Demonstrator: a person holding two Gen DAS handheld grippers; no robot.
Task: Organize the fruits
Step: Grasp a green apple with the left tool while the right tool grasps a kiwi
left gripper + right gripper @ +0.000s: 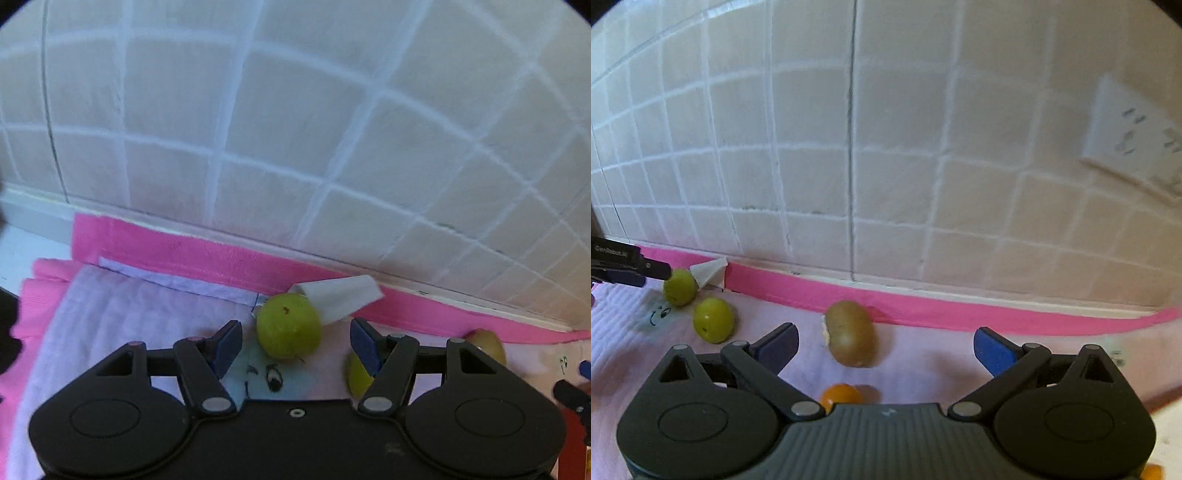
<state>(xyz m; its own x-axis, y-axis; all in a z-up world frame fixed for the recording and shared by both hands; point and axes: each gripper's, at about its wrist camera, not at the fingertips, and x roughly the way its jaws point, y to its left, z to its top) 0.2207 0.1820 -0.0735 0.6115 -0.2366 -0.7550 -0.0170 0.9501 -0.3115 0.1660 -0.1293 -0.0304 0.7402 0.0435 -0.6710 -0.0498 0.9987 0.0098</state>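
Observation:
A green round fruit (288,326) lies on the lilac cloth (110,314) just ahead of my left gripper (295,340). That gripper is open, its blue pads (229,345) standing apart from the fruit on both sides. A second green fruit (354,374) is partly hidden behind the right finger, and a brown kiwi (489,343) lies further right. My right gripper (886,345) is open and holds nothing, with the kiwi (851,334) just ahead of it. A small orange fruit (840,397) lies under its jaws. Both green fruits (679,287) (713,319) lie to its left, beside the left gripper's finger (646,268).
A tiled wall (886,147) rises close behind the cloth, and a pink towel (184,254) runs along its foot. A white paper tag (343,297) sticks up behind the green fruit. A wall socket (1134,147) sits high on the right. Another orange fruit (1152,472) shows at the bottom right.

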